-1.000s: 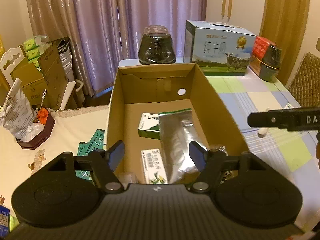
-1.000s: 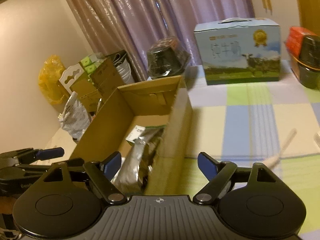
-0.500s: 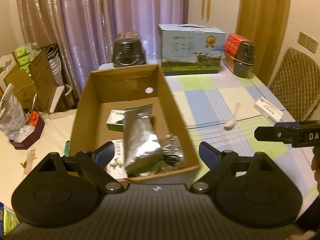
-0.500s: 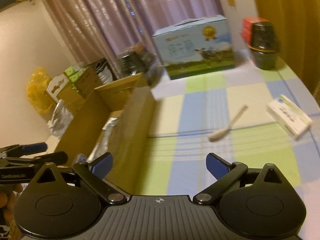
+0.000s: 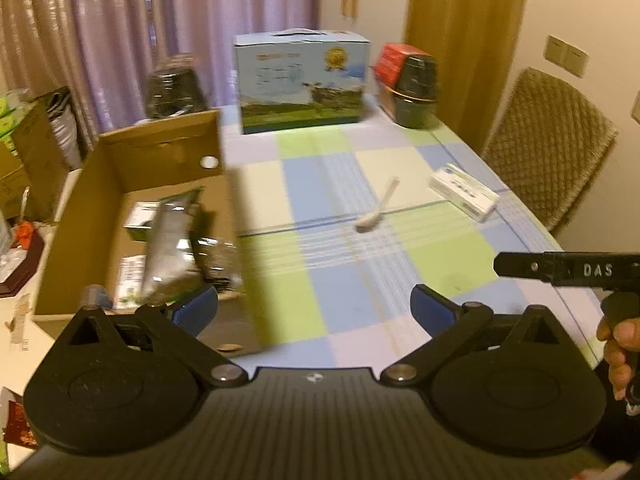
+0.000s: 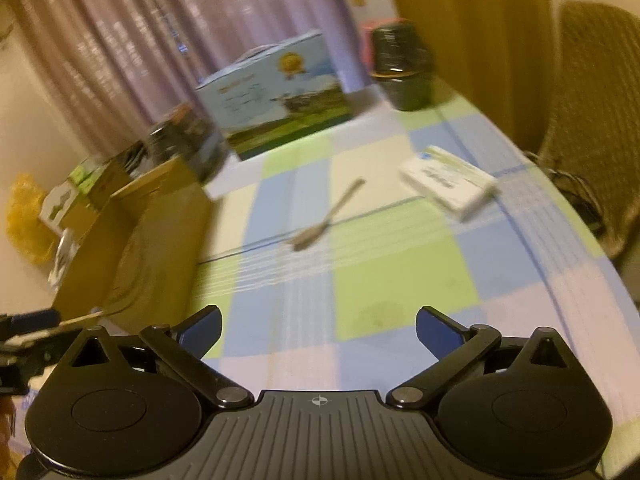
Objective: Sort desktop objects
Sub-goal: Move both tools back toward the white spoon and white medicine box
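Shift since a second ago: both my cameras have swung right, off the cardboard box point(image 5: 132, 216) and onto the checked tablecloth point(image 5: 344, 304).
Left claw point(image 5: 314, 306): spread wide, holding nothing, blue pads point(image 5: 198, 308) hanging above the near part of the table.
Right claw point(image 6: 318, 326): spread wide too, nothing between its fingers, above the green and blue squares; from the left camera one of its black fingers shows at the right edge, with my right hand point(image 5: 620, 344) on the grip below it.
Spoon point(image 5: 378, 210): pale, lying flat near the middle of the cloth, handle pointing away, well ahead of both claws.
White carton point(image 5: 464, 192): flat on the cloth to the right of the spoon, apart from it, near the table's right edge.
Box contents: a silver foil pouch point(image 5: 168, 240) lies over smaller green-and-white packets; details blurred.
Back of table: a blue milk carton case point(image 5: 300, 84), a dark lidded pot point(image 5: 416, 88) to its right, a dark wrapped container point(image 5: 176, 88) behind the box.
Right of table: a woven chair point(image 5: 548, 144).
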A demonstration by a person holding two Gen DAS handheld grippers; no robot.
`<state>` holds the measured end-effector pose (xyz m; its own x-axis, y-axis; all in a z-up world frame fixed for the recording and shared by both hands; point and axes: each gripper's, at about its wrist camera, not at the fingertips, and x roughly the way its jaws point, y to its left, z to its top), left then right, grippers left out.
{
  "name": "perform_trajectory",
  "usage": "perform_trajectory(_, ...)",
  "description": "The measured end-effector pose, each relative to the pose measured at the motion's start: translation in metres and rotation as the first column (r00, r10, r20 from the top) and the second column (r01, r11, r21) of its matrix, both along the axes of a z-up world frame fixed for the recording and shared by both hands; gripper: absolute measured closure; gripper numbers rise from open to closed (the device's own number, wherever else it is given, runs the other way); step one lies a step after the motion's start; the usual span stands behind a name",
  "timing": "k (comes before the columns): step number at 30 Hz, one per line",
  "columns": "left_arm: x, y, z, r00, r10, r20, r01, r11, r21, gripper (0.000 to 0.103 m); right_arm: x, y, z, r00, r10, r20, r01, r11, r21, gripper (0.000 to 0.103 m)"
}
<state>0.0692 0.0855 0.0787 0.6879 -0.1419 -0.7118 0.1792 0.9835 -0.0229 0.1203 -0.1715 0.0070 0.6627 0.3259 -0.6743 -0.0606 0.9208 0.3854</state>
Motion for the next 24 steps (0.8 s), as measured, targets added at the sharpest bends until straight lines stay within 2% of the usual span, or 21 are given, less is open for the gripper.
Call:
perform_trajectory(7, -0.001, -0.044, -0.016, 0.994, -0.111, 0.012, 0.111, 0.994, 0.008, 0.001, -0.017, -0.031, -0.004, 0.999, -0.046, -0.004, 0.046, 0.999, -0.027, 0.002)
perform_trajectory(11, 0.003, -0.061, -0.025, 0.991, -0.135, 0.02, 0.135, 0.991, -0.01, 0.001, -0.022, -0.04, -0.004, 0.999, -0.049, 0.018, 0.05, 0.996, -0.071, 0.002)
perform_trajectory(14, 0.007, -0.072, -0.033, 0.988, -0.152, 0.02, 0.152, 0.988, 0.017, 0.001, -0.023, -0.043, -0.005, 0.999, -0.042, 0.031, 0.045, 0.994, -0.104, 0.002)
perform_trajectory(24, 0.035, -0.088, -0.053, 0.983, -0.17, -0.072, 0.171, 0.985, 0.012, 0.001, -0.007, -0.056, -0.016, 0.999, -0.027, 0.025, 0.031, 0.988, -0.15, 0.002)
